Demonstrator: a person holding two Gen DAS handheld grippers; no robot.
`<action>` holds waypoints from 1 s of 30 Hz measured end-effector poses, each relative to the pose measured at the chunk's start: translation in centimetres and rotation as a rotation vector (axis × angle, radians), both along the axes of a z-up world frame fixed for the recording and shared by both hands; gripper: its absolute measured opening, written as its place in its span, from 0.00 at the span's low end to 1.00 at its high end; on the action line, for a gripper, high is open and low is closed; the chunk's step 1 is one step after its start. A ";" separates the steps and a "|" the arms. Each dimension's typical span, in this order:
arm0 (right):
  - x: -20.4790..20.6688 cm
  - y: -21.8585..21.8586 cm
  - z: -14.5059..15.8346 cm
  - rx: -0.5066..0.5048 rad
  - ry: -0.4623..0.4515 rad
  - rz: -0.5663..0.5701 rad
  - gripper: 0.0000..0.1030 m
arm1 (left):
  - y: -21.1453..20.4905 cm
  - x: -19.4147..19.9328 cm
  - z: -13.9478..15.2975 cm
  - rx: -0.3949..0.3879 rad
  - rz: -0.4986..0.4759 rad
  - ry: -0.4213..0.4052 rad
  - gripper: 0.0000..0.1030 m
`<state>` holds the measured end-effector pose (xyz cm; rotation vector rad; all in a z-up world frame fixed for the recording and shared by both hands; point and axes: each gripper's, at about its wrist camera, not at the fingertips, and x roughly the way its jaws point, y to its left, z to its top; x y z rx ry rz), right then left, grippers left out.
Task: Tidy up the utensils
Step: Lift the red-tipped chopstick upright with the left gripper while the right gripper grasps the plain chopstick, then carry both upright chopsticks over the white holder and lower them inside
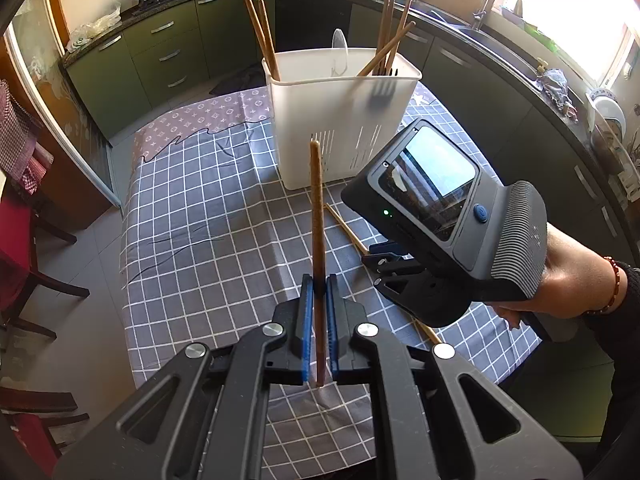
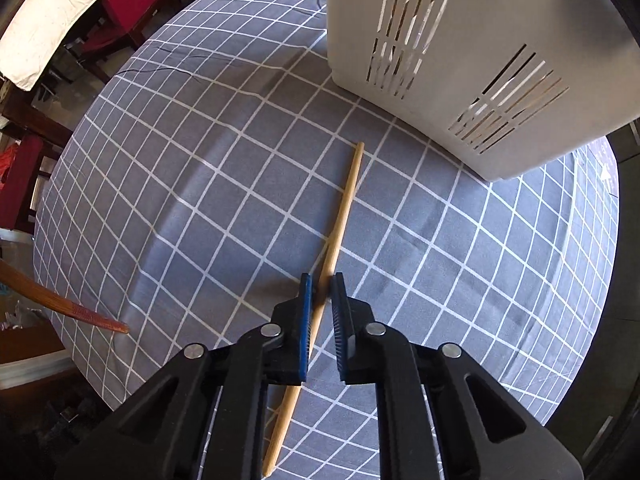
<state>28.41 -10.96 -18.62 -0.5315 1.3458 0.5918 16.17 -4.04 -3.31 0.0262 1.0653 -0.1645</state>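
Observation:
My left gripper is shut on a dark brown chopstick and holds it upright above the table, short of the white utensil holder. The holder has several chopsticks, a fork and a white spoon in it. My right gripper is low over the cloth, its jaws slightly apart on either side of a light wooden chopstick that lies on the table. That chopstick also shows in the left wrist view. The held chopstick's tip shows at the left of the right wrist view.
The table has a grey checked cloth. The holder's slotted wall stands just beyond the lying chopstick. Red chairs stand to the table's left. Kitchen cabinets and a counter run behind.

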 end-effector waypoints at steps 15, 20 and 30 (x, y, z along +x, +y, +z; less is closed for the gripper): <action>-3.8 -8.7 9.3 0.298 -0.146 -0.057 0.07 | 0.8 -0.4 0.8 -0.005 -0.002 -0.034 0.06; -5.9 -11.2 12.9 0.353 -0.278 -0.098 0.07 | 0.5 -0.7 1.1 -0.006 -0.008 -0.046 0.06; -7.4 -14.2 14.6 0.397 -0.354 -0.141 0.07 | 0.4 -0.9 1.2 -0.001 -0.012 -0.051 0.06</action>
